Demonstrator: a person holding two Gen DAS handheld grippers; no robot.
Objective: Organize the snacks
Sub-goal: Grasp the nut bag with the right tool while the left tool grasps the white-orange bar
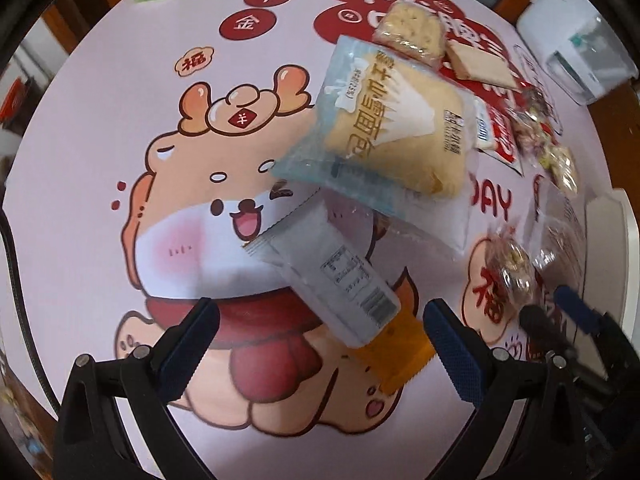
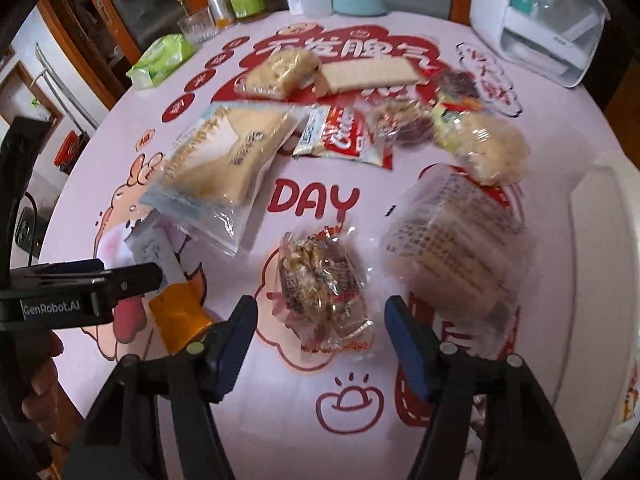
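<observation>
Snack packs lie scattered on a round table with a cartoon cloth. My left gripper is open, its fingers either side of a grey-and-orange wafer pack, also seen in the right wrist view. A bread pack overlaps the wafer's far end. My right gripper is open just before a clear pack of nut candy. A blurred clear pack of crackers lies to its right. The right gripper's tips show at right in the left wrist view.
Cracker packs, a red-and-white pack, a puffed-rice pack lie farther back. A white tray sits at the right edge. A white appliance, cups, bottles and a green tissue pack stand at the back.
</observation>
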